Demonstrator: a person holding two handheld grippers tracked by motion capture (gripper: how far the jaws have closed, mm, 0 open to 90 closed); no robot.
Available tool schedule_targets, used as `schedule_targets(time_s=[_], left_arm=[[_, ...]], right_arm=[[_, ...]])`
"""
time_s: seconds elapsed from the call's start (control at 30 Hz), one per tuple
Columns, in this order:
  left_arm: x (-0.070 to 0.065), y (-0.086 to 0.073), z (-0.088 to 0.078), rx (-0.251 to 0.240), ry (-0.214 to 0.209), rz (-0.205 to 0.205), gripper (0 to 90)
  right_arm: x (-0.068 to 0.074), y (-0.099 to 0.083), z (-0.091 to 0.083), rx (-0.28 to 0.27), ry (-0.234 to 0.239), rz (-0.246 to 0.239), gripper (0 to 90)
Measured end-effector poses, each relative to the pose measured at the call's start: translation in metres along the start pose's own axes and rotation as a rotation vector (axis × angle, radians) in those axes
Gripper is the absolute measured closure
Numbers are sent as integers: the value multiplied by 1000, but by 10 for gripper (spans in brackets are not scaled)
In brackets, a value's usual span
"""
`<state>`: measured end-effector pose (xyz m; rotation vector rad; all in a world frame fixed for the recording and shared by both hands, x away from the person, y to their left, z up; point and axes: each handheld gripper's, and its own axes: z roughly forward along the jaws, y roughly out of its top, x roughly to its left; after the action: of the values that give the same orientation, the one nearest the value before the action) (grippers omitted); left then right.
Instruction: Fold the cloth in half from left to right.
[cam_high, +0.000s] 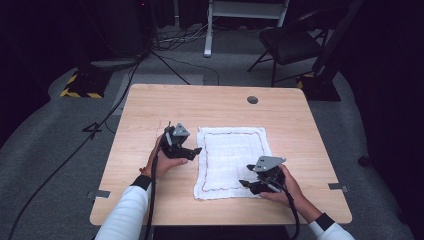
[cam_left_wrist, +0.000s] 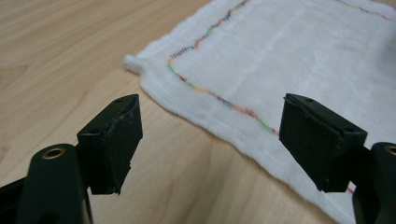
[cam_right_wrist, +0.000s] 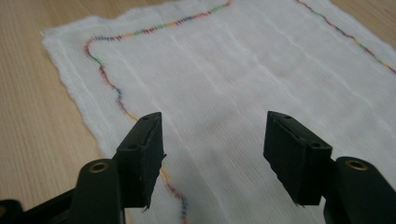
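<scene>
My left claw (cam_high: 196, 150) and right claw (cam_high: 243, 184) are both wide open and hold nothing. The white cloth (cam_high: 232, 160) lies flat in the middle of the bench (cam_high: 150, 105). I think each claw should go low and pinch one edge tight.
</scene>
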<state>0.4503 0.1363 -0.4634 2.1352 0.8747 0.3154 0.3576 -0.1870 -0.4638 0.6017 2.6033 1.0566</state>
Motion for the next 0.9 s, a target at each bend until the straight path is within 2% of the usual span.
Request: schedule_targets(time_s=[0.03,0.33,0.4,0.47,0.5,0.63,0.67,0.7,0.77,0.8,0.9], left_arm=[[2,2,3,0,1,-14,216],[15,20,33,41,29,-28,215],[16,24,40,55,52,-22,211],[18,27,48,75,70,-35,193],[19,28,52,79,81,-40,193],[25,30,62,88,117,-73,184],[27,29,64,94,125,-78,185],[28,28,65,101,127,-89,185],[29,26,70,120,134,-92,190],[29,25,72,131,138,-89,190],[28,21,75,114,132,-103,188]], right_arm=[[2,4,4,2,12,-7,388],[22,32,35,-26,74,-61,403],[27,38,42,-27,84,-78,407],[36,45,52,-27,106,-101,410],[36,45,52,-27,106,-101,410],[48,52,63,-28,131,-129,415],[54,55,67,-27,148,-134,415],[54,55,67,-27,148,-134,415],[65,55,73,-15,163,-161,415],[65,55,73,-15,163,-161,415],[75,55,79,-4,182,-186,415]])
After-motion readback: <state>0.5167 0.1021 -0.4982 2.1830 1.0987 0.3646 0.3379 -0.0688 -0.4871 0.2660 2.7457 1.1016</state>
